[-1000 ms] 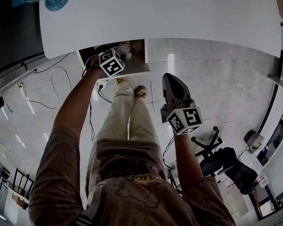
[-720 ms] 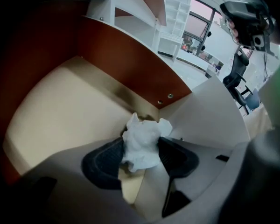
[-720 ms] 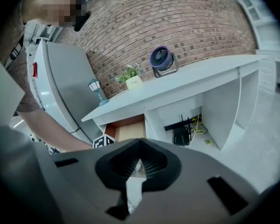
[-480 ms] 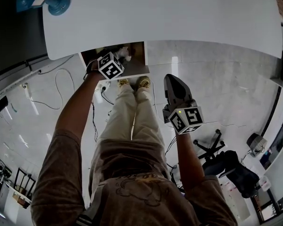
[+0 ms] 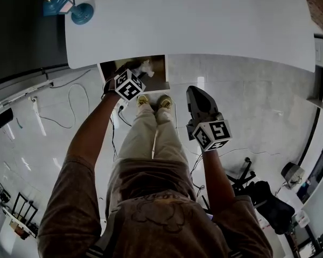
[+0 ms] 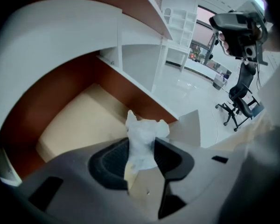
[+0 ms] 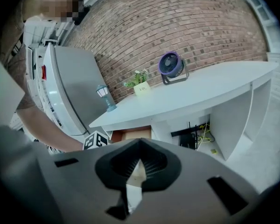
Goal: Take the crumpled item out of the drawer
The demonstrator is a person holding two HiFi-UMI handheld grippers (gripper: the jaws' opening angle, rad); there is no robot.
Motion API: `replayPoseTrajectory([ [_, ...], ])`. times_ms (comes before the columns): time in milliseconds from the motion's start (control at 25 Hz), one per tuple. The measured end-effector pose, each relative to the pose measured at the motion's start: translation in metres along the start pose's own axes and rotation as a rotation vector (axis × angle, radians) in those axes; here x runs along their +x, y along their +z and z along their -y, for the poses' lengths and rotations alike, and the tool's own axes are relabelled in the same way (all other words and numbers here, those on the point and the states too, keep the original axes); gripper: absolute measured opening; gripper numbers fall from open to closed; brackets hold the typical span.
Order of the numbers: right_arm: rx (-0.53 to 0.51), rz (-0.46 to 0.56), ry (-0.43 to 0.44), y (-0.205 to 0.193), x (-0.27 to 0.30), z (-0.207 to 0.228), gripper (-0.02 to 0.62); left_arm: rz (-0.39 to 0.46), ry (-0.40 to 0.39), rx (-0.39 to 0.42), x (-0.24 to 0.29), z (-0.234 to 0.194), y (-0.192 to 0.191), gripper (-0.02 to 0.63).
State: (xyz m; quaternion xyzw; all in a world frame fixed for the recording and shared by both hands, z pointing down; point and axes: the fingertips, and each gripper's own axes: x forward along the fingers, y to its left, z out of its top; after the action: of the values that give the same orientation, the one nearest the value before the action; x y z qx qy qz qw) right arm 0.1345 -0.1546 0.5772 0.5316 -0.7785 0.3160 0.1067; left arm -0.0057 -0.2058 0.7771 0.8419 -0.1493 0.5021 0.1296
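Now left hand-held gripper [image 6: 141, 157] is closing on crumpled item [image 6: 143, 135] inside drawer [image 6: 77, 121].

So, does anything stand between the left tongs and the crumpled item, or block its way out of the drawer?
Nothing visible. The crumpled item sits between the left tongs, whose jaws are closing, pads touching it. The drawer is open on top, so the way out looks clear.
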Motion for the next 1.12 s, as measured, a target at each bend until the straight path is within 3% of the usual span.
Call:
replayPoseTrajectory([
  [320, -0.047, 0.031, 0.040, 0.034, -0.011, -0.011, -0.003, 0.093, 0.025, -0.030, -0.060, 0.014, 0.045, 0.155],
  [720, -0.116, 0.083, 0.069, 0.086, -0.031, -0.020, -0.003, 0.270, 0.049, -0.079, -0.156, 0.020, 0.118, 0.153],
  [1120, -0.167, 0.169, 0.116, 0.157, -0.057, -0.033, -0.003, 0.511, 0.139, -0.101, -0.267, 0.015, 0.206, 0.153],
])
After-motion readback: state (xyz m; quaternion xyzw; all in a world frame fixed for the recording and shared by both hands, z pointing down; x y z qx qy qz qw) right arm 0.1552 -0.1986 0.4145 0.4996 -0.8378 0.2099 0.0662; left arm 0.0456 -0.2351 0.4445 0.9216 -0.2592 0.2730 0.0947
